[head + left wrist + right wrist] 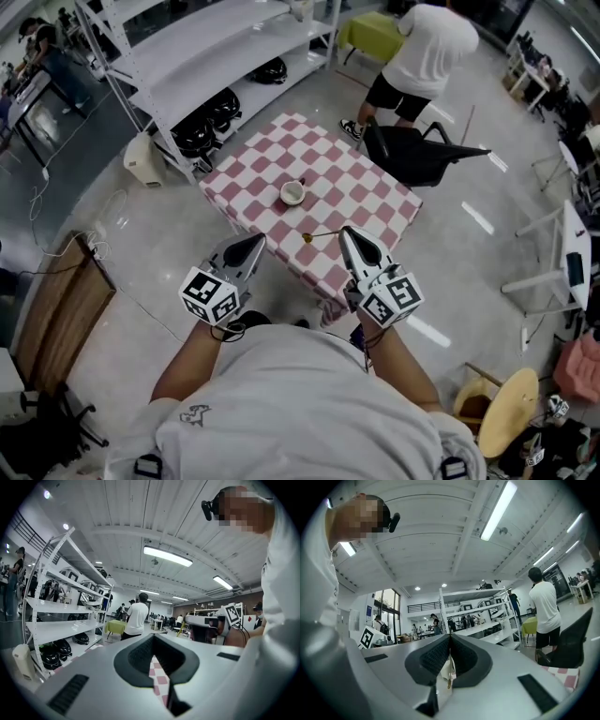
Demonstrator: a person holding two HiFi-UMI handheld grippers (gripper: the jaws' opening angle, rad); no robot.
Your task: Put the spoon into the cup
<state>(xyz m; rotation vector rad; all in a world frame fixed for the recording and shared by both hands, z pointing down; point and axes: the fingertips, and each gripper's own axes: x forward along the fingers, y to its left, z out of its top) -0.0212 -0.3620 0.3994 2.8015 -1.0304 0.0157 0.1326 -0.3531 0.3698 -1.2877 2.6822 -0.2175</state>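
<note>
1. Spoon (317, 235) location: over the near edge of the checkered table (375, 202), centre of the head view. Whether it rests on the cloth or hangs clear cannot be told.
2. Right gripper (349, 234): lower centre-right. Its jaws are clamped on the spoon's handle end, seen in the right gripper view as a thin gold strip between them.
3. Left gripper (257, 240): lower centre-left. Its jaws are pressed together with nothing between them.
4. Cup (292, 193): upright, mouth open, up and left of the spoon's bowl and apart from it.
5. Spoon axis: nearly horizontal in the frame, bowl pointing left, handle running right into the jaws. Judgement: the coming move turns on carrying the bowl end up-left to the cup mouth
</note>
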